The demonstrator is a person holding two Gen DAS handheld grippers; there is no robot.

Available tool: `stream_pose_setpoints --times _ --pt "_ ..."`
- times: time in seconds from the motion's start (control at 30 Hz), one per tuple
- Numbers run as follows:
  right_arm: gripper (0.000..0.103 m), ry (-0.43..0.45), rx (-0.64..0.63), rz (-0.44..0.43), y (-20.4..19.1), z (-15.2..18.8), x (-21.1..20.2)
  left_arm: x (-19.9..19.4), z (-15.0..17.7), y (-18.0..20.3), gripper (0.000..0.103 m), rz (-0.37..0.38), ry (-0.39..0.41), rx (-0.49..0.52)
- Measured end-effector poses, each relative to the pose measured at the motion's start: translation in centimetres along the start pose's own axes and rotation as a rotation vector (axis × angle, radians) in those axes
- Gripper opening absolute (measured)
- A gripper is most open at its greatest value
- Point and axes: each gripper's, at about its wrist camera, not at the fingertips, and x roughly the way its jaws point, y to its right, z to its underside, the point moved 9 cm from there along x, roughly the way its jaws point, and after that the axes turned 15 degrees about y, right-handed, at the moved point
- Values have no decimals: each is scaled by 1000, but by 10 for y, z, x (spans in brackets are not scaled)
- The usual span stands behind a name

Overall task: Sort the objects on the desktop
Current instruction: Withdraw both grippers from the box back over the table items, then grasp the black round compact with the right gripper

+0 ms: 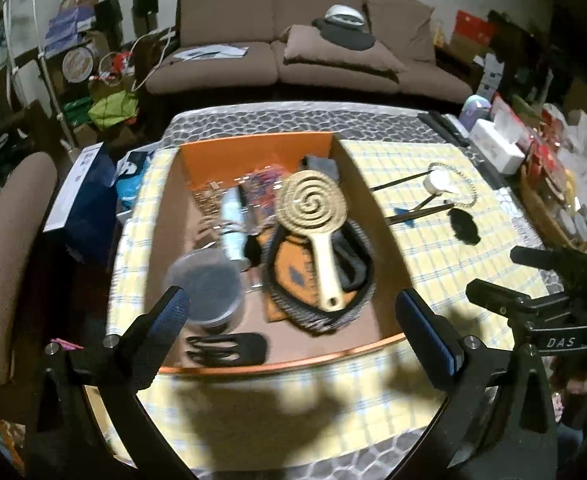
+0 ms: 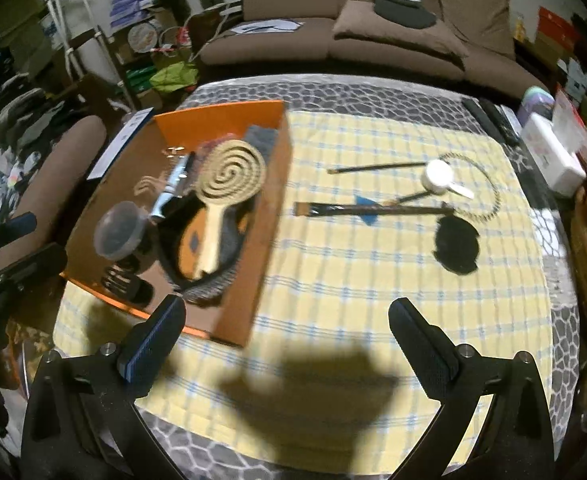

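We're mostly done: orange box [image 2: 229, 240] holds the brush [image 2: 229, 176] and jar [image 2: 119, 232], sticks [image 2: 373, 210], chain [image 2: 489, 196], black puff [image 2: 455, 246] remain right of it, both grippers [image 1: 289, 312] [image 2: 285, 328] spread, empty.

Both wrist views look down from near the table edge, sharing the orange box [image 1: 253, 148] and sofa [image 2: 373, 8].

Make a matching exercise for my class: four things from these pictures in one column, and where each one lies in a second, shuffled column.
Things
1. spiral hairbrush
2. black round pad
3. clear lidded jar
4. tissue box

Places
A. on the checked cloth, outside the box
B. near left corner of the orange box
C. far right table edge, off the cloth
D. on top of the pile in the orange box

Pairs: 1-D, 2-A, 3-B, 4-C
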Motion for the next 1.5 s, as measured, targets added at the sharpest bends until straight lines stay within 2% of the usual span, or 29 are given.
stream_pose_setpoints --times 0.4,0.73,0.97,1.17,1.27,1.33,1.4,1.43,1.5 --pt "103 32 36 123 117 0 -19 43 4 112 103 148 19 68" --pt "103 44 257 136 200 19 -5 76 13 186 103 239 17 140" --pt "102 58 366 130 227 27 20 107 22 217 103 265 -9 168" --pt "92 44 330 126 231 29 50 128 34 229 103 300 -26 119" --pt "83 46 346 117 238 33 59 137 39 238 103 337 -23 105" --pt "73 41 387 84 244 35 66 145 41 246 103 369 -26 89" --pt "57 41 448 40 249 37 70 151 42 253 100 394 -26 75" --pt "52 45 481 16 251 37 72 155 43 257 99 408 -27 69" --pt "51 50 545 -35 253 36 76 165 45 266 90 439 -37 63"
